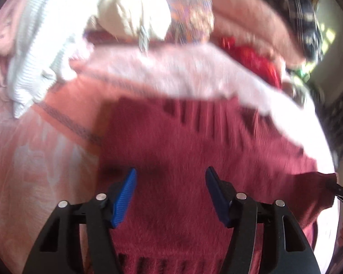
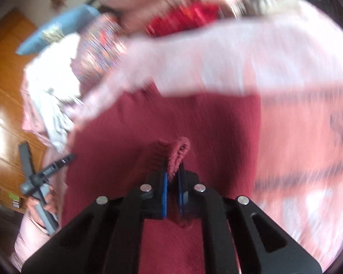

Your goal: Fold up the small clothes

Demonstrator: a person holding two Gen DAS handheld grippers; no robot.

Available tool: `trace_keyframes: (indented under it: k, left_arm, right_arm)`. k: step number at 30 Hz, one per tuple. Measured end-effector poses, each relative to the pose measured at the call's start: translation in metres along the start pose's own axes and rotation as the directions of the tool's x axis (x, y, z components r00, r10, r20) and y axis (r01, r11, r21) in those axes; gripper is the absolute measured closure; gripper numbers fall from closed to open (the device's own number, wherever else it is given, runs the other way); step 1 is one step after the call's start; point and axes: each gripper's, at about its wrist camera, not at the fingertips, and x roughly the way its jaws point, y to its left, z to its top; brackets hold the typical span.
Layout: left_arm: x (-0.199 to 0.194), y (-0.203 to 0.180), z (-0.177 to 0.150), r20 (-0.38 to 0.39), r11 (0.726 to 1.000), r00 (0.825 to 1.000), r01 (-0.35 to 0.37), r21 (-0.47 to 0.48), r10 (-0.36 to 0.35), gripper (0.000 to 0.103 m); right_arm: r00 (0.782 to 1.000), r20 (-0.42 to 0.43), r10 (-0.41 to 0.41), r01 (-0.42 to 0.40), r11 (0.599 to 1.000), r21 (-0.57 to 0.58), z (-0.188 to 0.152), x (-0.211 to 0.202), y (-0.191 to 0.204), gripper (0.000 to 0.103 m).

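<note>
A maroon knitted garment (image 1: 171, 137) lies spread on a pink patterned sheet (image 1: 34, 159). My left gripper (image 1: 171, 171) hovers just above its middle, blue pads wide apart and nothing between them. My right gripper (image 2: 173, 171) is shut on a raised fold of the maroon garment (image 2: 148, 125) at its edge; the pinched knit sticks up past the pads. In the right wrist view the left gripper's black fingers (image 2: 57, 164) show at the far left, held by a hand (image 2: 37, 205). Both views are blurred.
A pale pink cloth (image 1: 171, 73) lies across the far side of the maroon garment. Behind it is a heap of clothes: a white striped piece (image 1: 34, 45), a red item (image 1: 251, 54), a patterned fabric (image 1: 189, 11). A blue cushion (image 2: 57, 29) and wooden panelling (image 2: 6, 68) are at left.
</note>
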Motion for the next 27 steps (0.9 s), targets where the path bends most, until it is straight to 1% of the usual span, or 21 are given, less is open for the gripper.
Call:
trace_keyframes:
  k: [1,3,4,5,7,8,9,10,11,12,13,14,17,18,19,20,22,23,24,26,27]
  left_arm:
    - [0.000,-0.002,0.001,0.020,1.000,1.000,-0.024,0.008,0.024,0.041]
    - [0.007,-0.005,0.000,0.018,0.997,0.997,-0.072,0.038,0.071,0.041]
    - [0.014,-0.007,-0.002,0.013,0.993,0.995,-0.102,0.056,0.102,0.041]
    - [0.021,-0.007,-0.004,0.000,0.991,0.993,-0.118,0.065,0.119,0.041]
    - [0.031,-0.007,-0.011,-0.007,0.987,0.990,-0.141,0.082,0.142,0.039]
    - [0.031,-0.008,-0.013,0.010,0.983,0.988,-0.153,0.099,0.153,0.039]
    - [0.031,-0.011,-0.015,0.021,0.978,0.986,-0.167,0.122,0.165,0.039]
    - [0.031,-0.014,-0.016,0.029,0.973,0.984,-0.180,0.146,0.177,0.039]
    - [0.029,-0.016,-0.015,0.029,0.972,0.984,-0.179,0.152,0.177,0.041]
    - [0.027,-0.016,-0.015,0.026,0.974,0.985,-0.171,0.149,0.169,0.041]
    - [0.024,-0.016,-0.013,0.017,0.979,0.989,-0.148,0.137,0.147,0.041]
    - [0.022,-0.016,-0.012,0.003,0.984,0.992,-0.124,0.131,0.125,0.041]
    - [0.020,-0.020,-0.013,-0.023,0.986,0.995,-0.093,0.137,0.097,0.041]
    - [0.018,-0.021,-0.014,-0.027,0.988,0.996,-0.077,0.135,0.081,0.040]
    - [0.017,-0.023,-0.016,-0.033,0.989,0.997,-0.059,0.138,0.064,0.040]
    - [0.019,-0.026,-0.019,-0.041,0.987,0.997,-0.054,0.152,0.061,0.039]
    - [0.027,-0.034,-0.025,-0.051,0.974,0.994,-0.085,0.209,0.098,0.039]
    - [0.031,-0.037,-0.028,-0.048,0.966,0.992,-0.101,0.239,0.116,0.037]
    - [0.033,-0.038,-0.030,-0.042,0.963,0.992,-0.109,0.248,0.123,0.037]
    - [0.035,-0.038,-0.030,-0.045,0.965,0.991,-0.108,0.241,0.122,0.036]
    - [0.036,-0.038,-0.030,-0.048,0.966,0.991,-0.107,0.235,0.122,0.036]
  right_arm:
    - [1.000,0.008,-0.021,0.021,1.000,-0.008,0.007,0.000,0.001,0.097]
    - [0.995,-0.021,-0.098,0.098,0.995,-0.015,0.011,0.012,-0.004,0.097]
    - [0.986,-0.061,-0.156,0.156,0.988,-0.007,0.011,0.025,-0.014,0.097]
    - [0.977,-0.109,-0.186,0.189,0.982,0.019,0.009,0.037,-0.024,0.097]
    - [0.967,-0.171,-0.190,0.203,0.977,0.067,0.002,0.056,-0.040,0.097]
    - [0.967,-0.177,-0.182,0.199,0.976,0.083,-0.002,0.059,-0.046,0.096]
    - [0.972,-0.164,-0.169,0.186,0.978,0.098,-0.004,0.057,-0.047,0.096]
    - [0.975,-0.157,-0.154,0.172,0.979,0.108,-0.005,0.054,-0.048,0.092]
    - [0.977,-0.156,-0.143,0.161,0.981,0.108,-0.006,0.052,-0.048,0.086]
    - [0.978,-0.155,-0.143,0.159,0.982,0.099,-0.007,0.049,-0.047,0.084]
    - [0.977,-0.157,-0.147,0.161,0.984,0.079,-0.009,0.045,-0.045,0.078]
    - [0.976,-0.162,-0.146,0.159,0.985,0.067,-0.012,0.041,-0.043,0.069]
    - [0.977,-0.178,-0.121,0.133,0.989,0.060,-0.021,0.031,-0.039,0.057]
    - [0.972,-0.200,-0.120,0.133,0.990,0.050,-0.025,0.032,-0.037,0.056]
    - [0.967,-0.221,-0.130,0.142,0.989,0.040,-0.028,0.033,-0.035,0.056]
    - [0.961,-0.231,-0.151,0.162,0.986,0.026,-0.030,0.034,-0.033,0.065]
    - [0.945,-0.235,-0.226,0.228,0.973,-0.019,-0.031,0.039,-0.033,0.080]
    - [0.947,-0.235,-0.218,0.224,0.975,0.001,-0.031,0.040,-0.036,0.080]
    - [0.949,-0.236,-0.210,0.222,0.975,0.027,-0.031,0.040,-0.039,0.081]
    - [0.951,-0.229,-0.206,0.222,0.974,0.043,-0.032,0.041,-0.044,0.085]
    - [0.954,-0.224,-0.202,0.218,0.975,0.050,-0.033,0.043,-0.047,0.085]
